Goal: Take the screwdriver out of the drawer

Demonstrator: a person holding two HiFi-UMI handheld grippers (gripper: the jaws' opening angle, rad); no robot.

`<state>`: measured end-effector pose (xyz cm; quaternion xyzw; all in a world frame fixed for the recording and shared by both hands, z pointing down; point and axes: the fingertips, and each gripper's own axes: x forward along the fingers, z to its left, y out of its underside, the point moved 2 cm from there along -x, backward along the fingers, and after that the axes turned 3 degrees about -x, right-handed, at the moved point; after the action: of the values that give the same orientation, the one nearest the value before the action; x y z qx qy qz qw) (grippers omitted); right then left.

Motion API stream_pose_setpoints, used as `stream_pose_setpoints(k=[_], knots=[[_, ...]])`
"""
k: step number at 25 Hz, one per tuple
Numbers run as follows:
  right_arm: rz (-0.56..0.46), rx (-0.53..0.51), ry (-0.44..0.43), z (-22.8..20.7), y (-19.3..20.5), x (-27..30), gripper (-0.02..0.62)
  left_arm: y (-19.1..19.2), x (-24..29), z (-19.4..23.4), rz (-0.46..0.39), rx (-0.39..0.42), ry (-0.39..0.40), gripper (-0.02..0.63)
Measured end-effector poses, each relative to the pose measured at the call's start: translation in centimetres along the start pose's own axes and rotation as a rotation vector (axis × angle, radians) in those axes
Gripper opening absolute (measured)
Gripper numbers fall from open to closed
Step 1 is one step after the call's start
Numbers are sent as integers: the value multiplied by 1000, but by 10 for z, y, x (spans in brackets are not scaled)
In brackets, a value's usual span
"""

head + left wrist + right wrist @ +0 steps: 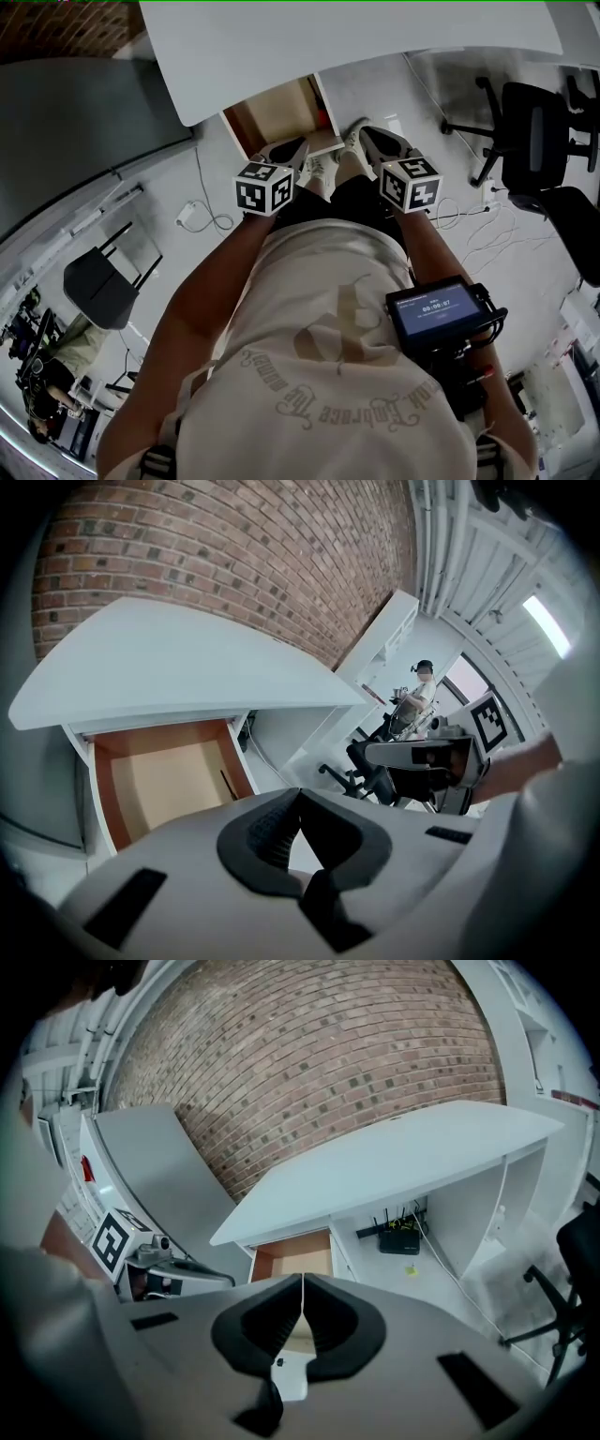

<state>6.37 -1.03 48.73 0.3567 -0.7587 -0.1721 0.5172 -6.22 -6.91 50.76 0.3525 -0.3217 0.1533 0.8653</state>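
Under the white desk [356, 37] a drawer [279, 114] stands pulled out, its wooden inside showing. In the left gripper view a thin dark stick, likely the screwdriver [228, 785], lies near the right wall of the drawer [159, 780]. My left gripper [296, 150] hangs in front of the drawer, jaws shut on nothing [299, 794]. My right gripper [368, 136] is level with it to the right, also shut and empty [303, 1283]. Both are short of the drawer [295, 1258], which is partly hidden behind the right jaws.
Black office chairs [530, 131] stand on the right, another chair [98, 281] on the left. A white cable with an adapter [192, 214] lies on the floor. A router [401, 1237] sits under the desk. A brick wall [309, 1072] backs the desk.
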Motion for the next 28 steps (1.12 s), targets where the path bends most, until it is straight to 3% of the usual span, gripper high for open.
stream_pose_setpoints(k=[8,21,28], knots=[[23,-21,-21,-31,11,24,24,26,31,9,34,-40,-23,20],[59,-18,-54,-32,17,36,24,21,36,17,45,-66,-66,20],[66,-5,-57,-30,18,48,23,22,36,42,31,-125,-109,20]])
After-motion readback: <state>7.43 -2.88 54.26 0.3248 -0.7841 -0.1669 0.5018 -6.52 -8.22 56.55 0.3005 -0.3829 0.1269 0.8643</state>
